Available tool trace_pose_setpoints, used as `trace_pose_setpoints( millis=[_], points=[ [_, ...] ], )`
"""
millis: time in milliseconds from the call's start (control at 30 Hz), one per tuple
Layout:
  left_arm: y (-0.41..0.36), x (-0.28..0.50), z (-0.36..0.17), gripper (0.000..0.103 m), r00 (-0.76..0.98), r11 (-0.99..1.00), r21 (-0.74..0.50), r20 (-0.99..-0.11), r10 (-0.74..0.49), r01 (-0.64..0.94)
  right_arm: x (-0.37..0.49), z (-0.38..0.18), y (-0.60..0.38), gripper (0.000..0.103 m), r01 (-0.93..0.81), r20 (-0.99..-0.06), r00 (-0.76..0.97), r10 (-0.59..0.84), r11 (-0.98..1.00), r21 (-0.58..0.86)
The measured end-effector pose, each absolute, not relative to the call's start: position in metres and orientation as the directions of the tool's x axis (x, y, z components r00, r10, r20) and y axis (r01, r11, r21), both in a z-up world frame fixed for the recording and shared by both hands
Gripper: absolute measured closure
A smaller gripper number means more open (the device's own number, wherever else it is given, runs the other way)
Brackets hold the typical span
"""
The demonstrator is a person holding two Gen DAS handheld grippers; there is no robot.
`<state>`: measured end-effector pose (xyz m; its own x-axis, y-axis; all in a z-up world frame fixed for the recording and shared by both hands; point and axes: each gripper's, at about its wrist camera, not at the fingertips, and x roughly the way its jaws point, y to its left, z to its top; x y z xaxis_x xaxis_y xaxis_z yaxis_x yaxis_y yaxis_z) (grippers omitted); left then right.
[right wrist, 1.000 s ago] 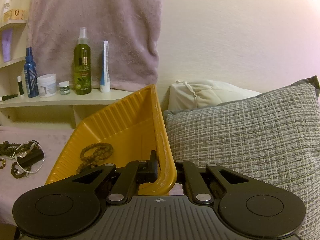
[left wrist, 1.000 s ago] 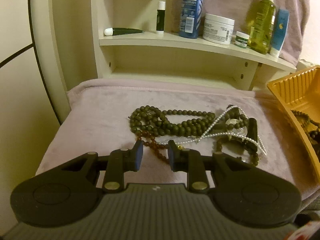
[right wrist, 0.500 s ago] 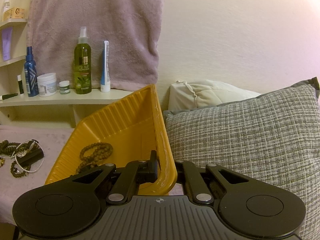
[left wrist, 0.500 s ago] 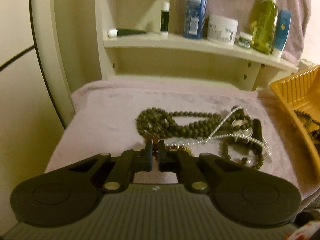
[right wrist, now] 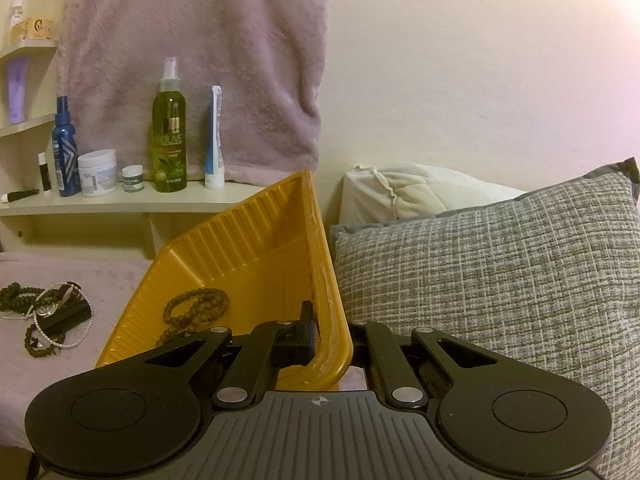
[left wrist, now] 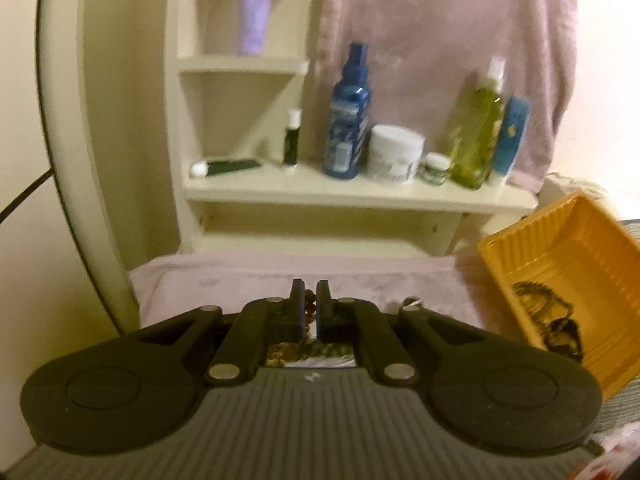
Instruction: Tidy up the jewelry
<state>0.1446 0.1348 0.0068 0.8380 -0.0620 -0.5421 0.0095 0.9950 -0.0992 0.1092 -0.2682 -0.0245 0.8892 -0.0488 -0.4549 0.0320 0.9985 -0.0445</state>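
Step in hand, as I read it: carrying one piece from the pile to the tray. Left gripper (left wrist: 309,294) has its jaws closed on a reddish-brown bead strand (left wrist: 309,309), a few beads showing in the narrow slit between the pads, more hanging below by the gripper body; view is blurred, so how much of the strand dangles I can't tell.

Right gripper (right wrist: 329,330) is clamped on the near rim of the yellow tray (right wrist: 248,240), inner finger inside the wall, outer one hidden behind it; tray is tipped up, mouth facing about 9 o'clock toward the pile; a brown bead necklace (right wrist: 196,308) already lies in it.

Remaining jewelry pile (right wrist: 44,308) (dark beads, a pearl string, a black oblong piece) sits on the pink cover (right wrist: 120,272) at 9 o'clock of the tray in the right view, near but apart.

Next move prob. calls for: swing the left gripper toward 3 o'clock in its own view, clear the tray's near wall, get over the floor, then open; keep the tail of the strand from catching on the rim.

Around: shelf (left wrist: 360,194) at 12 o'clock w/ blue spray bottle (left wrist: 348,116), white jar (left wrist: 396,154), green olive bottle (right wrist: 170,132); grey pillow (right wrist: 500,272) at 3 o'clock touching the tray's outer wall; pink towel (right wrist: 200,60) hanging behind. Nothing stands betw. gripper and tray; main risk is the strand snagging other pieces still under it.
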Motion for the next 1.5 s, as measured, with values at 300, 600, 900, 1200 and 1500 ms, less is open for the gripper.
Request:
trace_pose_setpoints(
  millis=[300, 600, 900, 1200, 1500],
  points=[
    [0.11, 0.151, 0.03, 0.099, 0.843, 0.981, -0.155, -0.507, -0.178, 0.114, 0.109, -0.024, -0.267, 0.097, 0.03, -0.451, 0.891, -0.046, 0.999, -0.043],
    [0.046, 0.154, 0.036, 0.099, 0.807, 0.94, -0.214, -0.484, -0.337, 0.265, 0.109, -0.024, -0.269, 0.097, 0.03, -0.451, 0.892, -0.043, 0.999, -0.035],
    [-0.023, 0.154, 0.023, 0.099, 0.705, 0.871, -0.253, -0.514, -0.49, 0.421, 0.108, -0.025, -0.269, 0.097, 0.035, -0.451, 0.892, -0.042, 0.999, -0.024],
    [-0.057, 0.145, 0.004, 0.099, 0.621, 0.831, -0.261, -0.565, -0.544, 0.491, 0.108, -0.025, -0.27, 0.097, 0.036, -0.449, 0.892, -0.04, 0.999, -0.017],
    [-0.057, 0.147, -0.004, 0.097, 0.588, 0.821, -0.286, -0.586, -0.557, 0.494, 0.108, -0.024, -0.269, 0.097, 0.038, -0.451, 0.892, -0.04, 0.999, -0.013]
  ],
)
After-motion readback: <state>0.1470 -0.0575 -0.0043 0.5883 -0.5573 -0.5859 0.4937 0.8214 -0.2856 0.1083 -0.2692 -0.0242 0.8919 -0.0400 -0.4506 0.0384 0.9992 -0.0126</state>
